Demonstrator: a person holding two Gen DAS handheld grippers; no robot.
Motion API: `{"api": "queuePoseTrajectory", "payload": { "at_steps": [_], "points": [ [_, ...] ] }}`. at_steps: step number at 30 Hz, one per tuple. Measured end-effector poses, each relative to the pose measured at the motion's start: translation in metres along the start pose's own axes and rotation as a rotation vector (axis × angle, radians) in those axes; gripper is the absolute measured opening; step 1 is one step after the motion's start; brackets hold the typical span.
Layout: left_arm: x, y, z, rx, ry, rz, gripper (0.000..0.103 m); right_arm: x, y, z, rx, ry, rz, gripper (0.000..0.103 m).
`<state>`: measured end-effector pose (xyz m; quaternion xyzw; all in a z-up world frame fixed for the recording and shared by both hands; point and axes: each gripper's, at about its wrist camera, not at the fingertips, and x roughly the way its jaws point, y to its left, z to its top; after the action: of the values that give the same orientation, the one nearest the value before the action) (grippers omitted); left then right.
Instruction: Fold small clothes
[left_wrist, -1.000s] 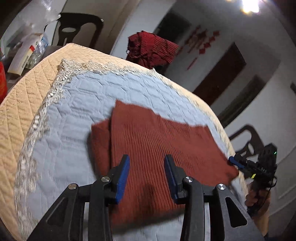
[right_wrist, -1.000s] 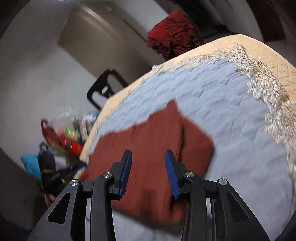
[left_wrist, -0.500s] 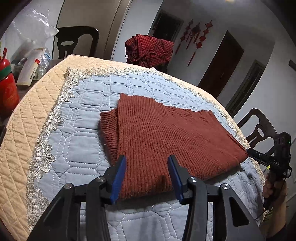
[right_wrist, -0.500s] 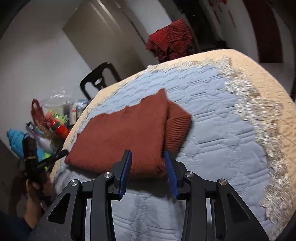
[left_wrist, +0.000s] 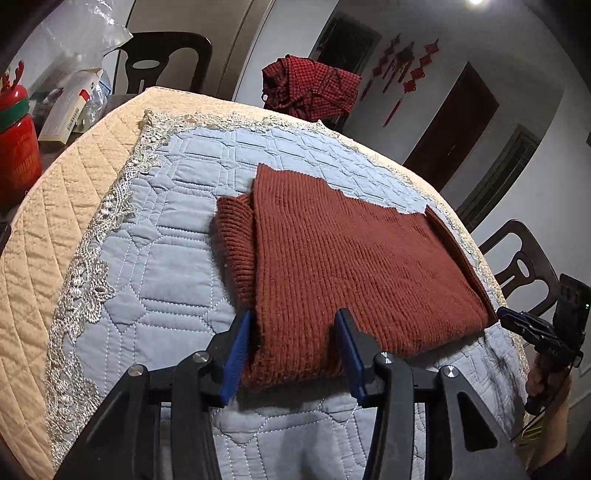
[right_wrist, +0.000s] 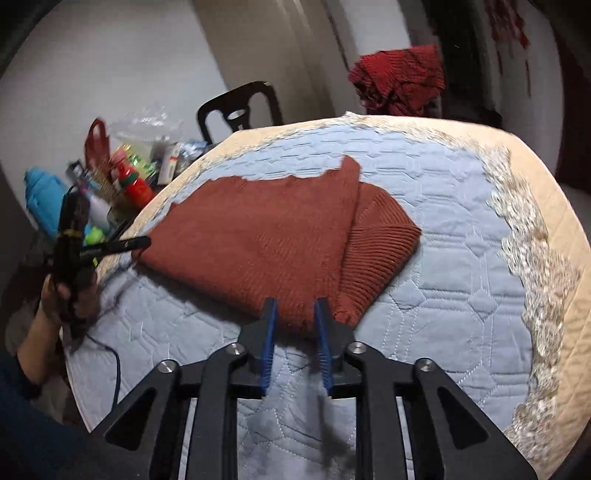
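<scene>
Left gripper (left_wrist: 291, 347): jaws set wide, the near-left corner of the sweater (left_wrist: 354, 258) straddled between them
Sweater: laid partly folded on the quilted counter (left_wrist: 155, 266), long axis running left to right
Right gripper (right_wrist: 295, 321): jaws narrowed over the near-right corner, a firm pinch not confirmable

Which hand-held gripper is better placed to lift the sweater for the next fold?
Right, probably: the right hand-held gripper has its jaws narrow around the sweater corner, while the left hand-held gripper straddles an edge, jaws wide.
</scene>
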<state>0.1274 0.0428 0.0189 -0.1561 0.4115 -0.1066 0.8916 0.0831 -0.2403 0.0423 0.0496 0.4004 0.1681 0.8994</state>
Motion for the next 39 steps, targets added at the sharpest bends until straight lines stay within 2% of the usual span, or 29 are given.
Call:
{"api": "queuePoseTrajectory", "payload": {
  "at_steps": [3,6,7,9,10,12,15,19,21,25,26,31,39],
  "points": [
    [-0.001,-0.002,0.001,0.005,-0.001,-0.001,0.049,0.004,0.003,0.001,-0.035,0.009,-0.016,0.026],
    [0.000,-0.003,0.001,0.014,-0.002,0.001,0.049,0.011,-0.013,0.004,0.068,0.023,-0.023,0.026],
    [0.000,-0.003,0.001,0.020,-0.003,0.002,0.049,0.012,-0.017,0.003,0.094,0.024,-0.027,0.024],
    [0.001,-0.004,0.000,0.032,-0.005,0.012,0.048,0.013,-0.019,0.001,0.119,0.024,-0.049,0.006],
    [0.001,-0.004,-0.001,0.035,-0.007,0.016,0.046,0.013,-0.022,-0.001,0.146,0.025,-0.053,0.005],
    [0.001,-0.003,-0.003,0.042,-0.010,0.037,0.037,0.007,-0.032,-0.007,0.229,0.003,-0.035,0.005],
    [0.001,0.000,-0.004,0.033,-0.011,0.039,0.037,0.001,-0.052,-0.023,0.358,-0.002,-0.040,0.005],
    [-0.001,0.002,-0.005,0.023,-0.005,0.061,0.037,-0.004,-0.055,-0.027,0.402,-0.005,-0.047,0.006],
    [-0.009,0.002,-0.007,0.006,-0.018,0.064,0.037,-0.009,-0.053,-0.025,0.415,-0.011,-0.056,0.009],
    [-0.027,0.010,-0.016,-0.076,-0.038,0.023,0.037,-0.020,-0.049,-0.026,0.465,-0.036,-0.024,0.040],
    [-0.028,0.014,-0.019,-0.112,-0.030,-0.002,0.038,-0.022,-0.049,-0.030,0.488,-0.041,-0.008,0.043],
    [-0.013,0.015,-0.022,-0.191,0.026,-0.065,0.045,-0.004,-0.047,-0.041,0.565,0.009,0.088,0.043],
    [0.000,0.030,-0.016,-0.377,0.005,-0.118,0.046,0.013,-0.057,-0.031,0.696,-0.063,0.153,0.043]
  ]
}}
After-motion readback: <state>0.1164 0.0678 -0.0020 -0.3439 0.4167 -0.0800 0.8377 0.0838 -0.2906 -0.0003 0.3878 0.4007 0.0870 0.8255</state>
